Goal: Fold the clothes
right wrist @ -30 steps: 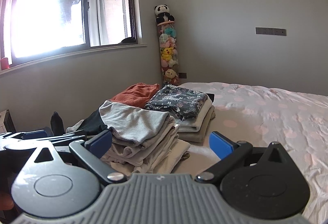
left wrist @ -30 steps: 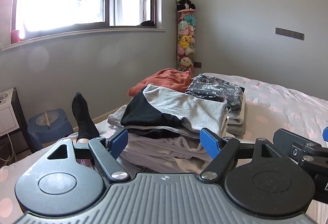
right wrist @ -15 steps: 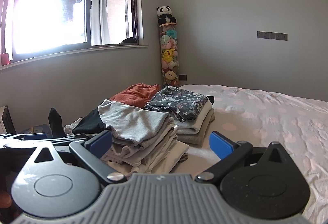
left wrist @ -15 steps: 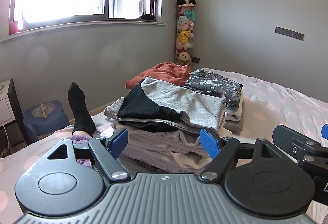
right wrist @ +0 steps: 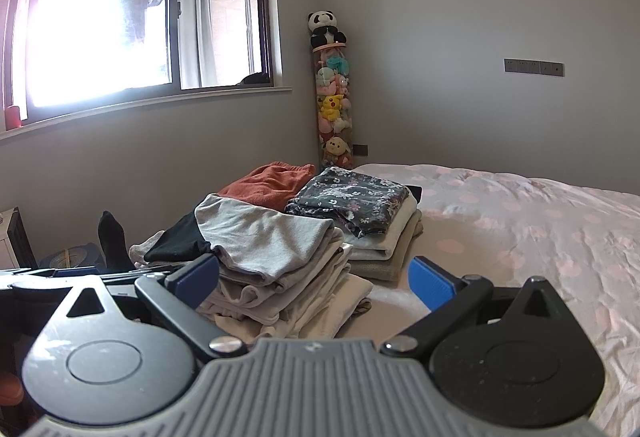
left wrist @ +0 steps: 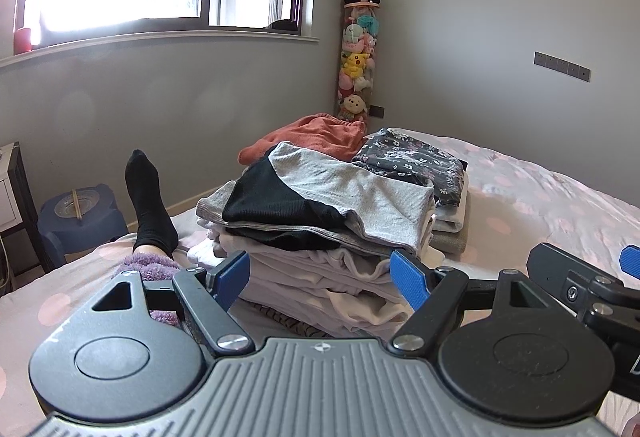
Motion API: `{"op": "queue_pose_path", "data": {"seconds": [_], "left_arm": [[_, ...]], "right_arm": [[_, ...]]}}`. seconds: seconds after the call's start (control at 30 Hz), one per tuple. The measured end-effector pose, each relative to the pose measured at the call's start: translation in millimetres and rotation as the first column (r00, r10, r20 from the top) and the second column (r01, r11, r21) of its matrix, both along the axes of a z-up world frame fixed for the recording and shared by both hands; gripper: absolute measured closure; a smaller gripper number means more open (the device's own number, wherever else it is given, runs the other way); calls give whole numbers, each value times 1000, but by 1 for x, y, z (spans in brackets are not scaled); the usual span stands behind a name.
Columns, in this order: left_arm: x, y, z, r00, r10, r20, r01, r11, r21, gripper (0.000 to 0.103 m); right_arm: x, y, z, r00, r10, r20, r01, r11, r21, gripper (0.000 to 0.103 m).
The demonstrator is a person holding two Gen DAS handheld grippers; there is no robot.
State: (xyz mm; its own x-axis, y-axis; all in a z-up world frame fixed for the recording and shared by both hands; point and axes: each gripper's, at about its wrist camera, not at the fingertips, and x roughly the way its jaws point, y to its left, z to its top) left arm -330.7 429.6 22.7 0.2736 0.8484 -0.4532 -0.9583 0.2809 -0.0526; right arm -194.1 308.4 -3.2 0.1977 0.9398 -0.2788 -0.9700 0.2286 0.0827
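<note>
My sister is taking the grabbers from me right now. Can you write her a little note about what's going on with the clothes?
Left gripper: open, holding nothing, aimed at the near stack.
Right gripper: open, holding nothing, beside it.
Clothes: near stack topped by the grey and black garment; floral garment tops the stack behind; orange garment lies toward the wall, all on the bed.
Done: both stacks look folded.
Left: the orange garment looks only loosely laid, maybe fold it next. No other loose clothes in view.
</note>
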Motion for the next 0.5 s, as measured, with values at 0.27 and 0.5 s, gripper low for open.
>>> {"op": "queue_pose_path", "data": {"seconds": [0.27,0.5], "left_arm": [[0,-1,0,1000,-2,0,2,1000,-1,26],[1,-2,1,1000,-3,-1,3,1000,-3,26]], "right_arm": [[0,-1,0,1000,0,-6,0,1000,7,1],[0,-1,-1,1000,-3,-4,3,1000,9,1]]}}
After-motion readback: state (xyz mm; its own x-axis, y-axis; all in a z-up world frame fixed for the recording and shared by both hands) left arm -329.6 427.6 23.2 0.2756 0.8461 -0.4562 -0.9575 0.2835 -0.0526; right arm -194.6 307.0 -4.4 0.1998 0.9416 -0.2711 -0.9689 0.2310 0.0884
